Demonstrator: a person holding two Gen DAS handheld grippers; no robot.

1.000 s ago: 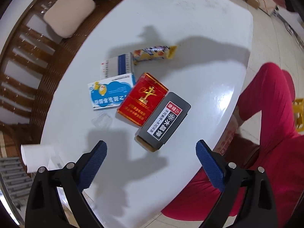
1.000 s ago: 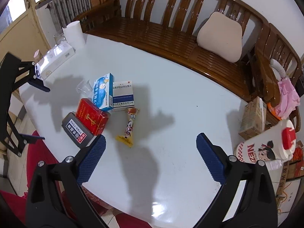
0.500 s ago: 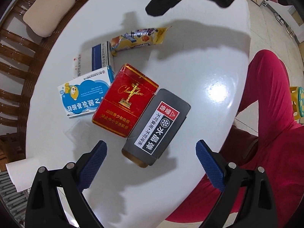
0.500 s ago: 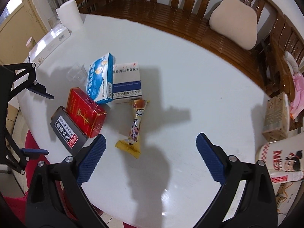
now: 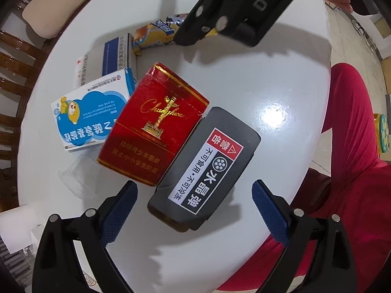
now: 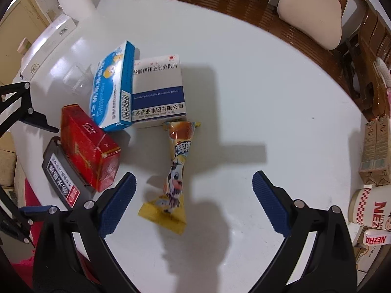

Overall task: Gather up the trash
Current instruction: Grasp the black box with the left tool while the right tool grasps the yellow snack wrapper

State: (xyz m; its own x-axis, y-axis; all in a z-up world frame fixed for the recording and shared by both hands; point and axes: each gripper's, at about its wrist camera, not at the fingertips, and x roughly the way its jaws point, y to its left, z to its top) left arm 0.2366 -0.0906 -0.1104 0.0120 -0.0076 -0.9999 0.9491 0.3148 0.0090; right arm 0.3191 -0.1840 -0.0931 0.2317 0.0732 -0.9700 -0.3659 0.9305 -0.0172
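Note:
On the white round table (image 5: pixel 256 78) lies a cluster of litter. A grey box (image 5: pixel 207 168) (image 6: pixel 61 178) with a red warning label lies closest to my open left gripper (image 5: pixel 194 207), its near end between the fingers. Beside it are a red cigarette pack (image 5: pixel 156 122) (image 6: pixel 90 146), a blue-and-white medicine box (image 5: pixel 90 114) (image 6: pixel 112 85) and a white-and-navy tablet box (image 6: pixel 157 90) (image 5: pixel 114 56). A yellow snack wrapper (image 6: pixel 174 173) (image 5: pixel 156 35) lies just ahead of my open right gripper (image 6: pixel 194 206). Neither gripper holds anything.
A clear plastic scrap (image 5: pixel 75 178) (image 6: pixel 77 79) lies near the blue box. A paper roll (image 6: pixel 73 0) and a long white box (image 6: pixel 46 44) sit at the table's far left. A wooden bench with a beige cushion (image 6: pixel 312 12) runs behind. Red trousers (image 5: pixel 349 146) are beside the table edge.
Both grippers have come down closer to the table. The left one now straddles the grey box's near end; the right one hovers just short of the snack wrapper.

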